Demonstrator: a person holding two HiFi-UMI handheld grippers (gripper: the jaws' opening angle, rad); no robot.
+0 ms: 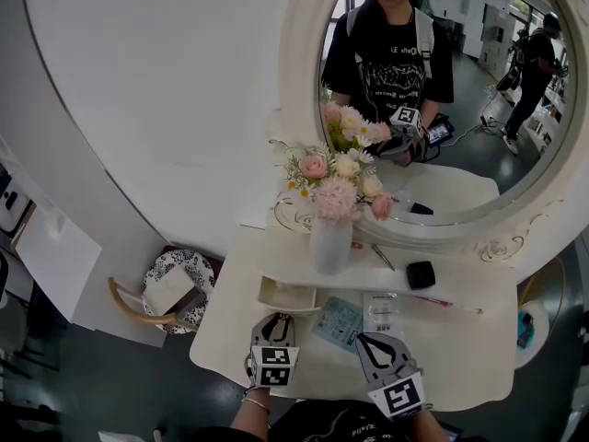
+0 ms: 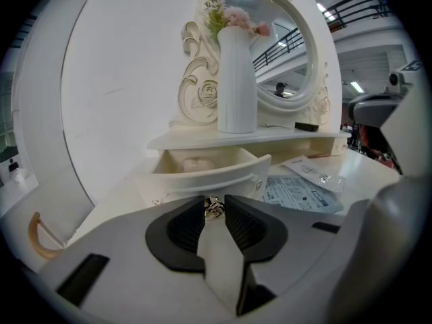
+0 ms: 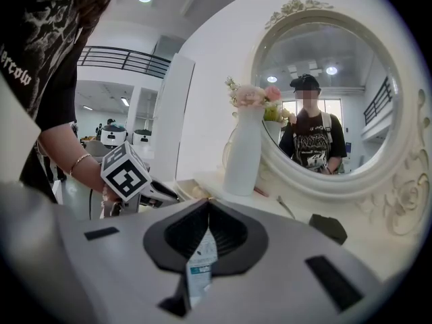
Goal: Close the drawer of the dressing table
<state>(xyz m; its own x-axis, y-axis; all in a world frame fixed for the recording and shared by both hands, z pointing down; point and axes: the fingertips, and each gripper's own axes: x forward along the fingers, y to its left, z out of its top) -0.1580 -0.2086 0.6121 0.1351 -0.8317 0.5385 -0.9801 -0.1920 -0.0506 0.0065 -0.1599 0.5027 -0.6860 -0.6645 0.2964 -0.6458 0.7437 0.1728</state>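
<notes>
White dressing table (image 1: pixel 460 357) under round mirror (image 1: pixel 304 63). Drawer (image 1: pixel 287 296) stands open at left end, below shelf. We hold left claw (image 1: pixel 274 320) pinched narrow on its small metal knob (image 2: pixel 214 208), drawer at claw's 12 o'clock. Right claw (image 3: pixel 206 204) at 3 o'clock, tips together, gripping nothing. Risks: pads slipping off tiny knob; skewed shove jamming drawer; hard slam rocking vase (image 1: pixel 330 244) at drawer's 1 o'clock.

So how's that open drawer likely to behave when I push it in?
The drawer looks small and shallow, so it is probably light and easy to slide. Its small knob may slip from a grip, so pushing its front seems safer. The tall vase above could wobble if slammed.
</notes>
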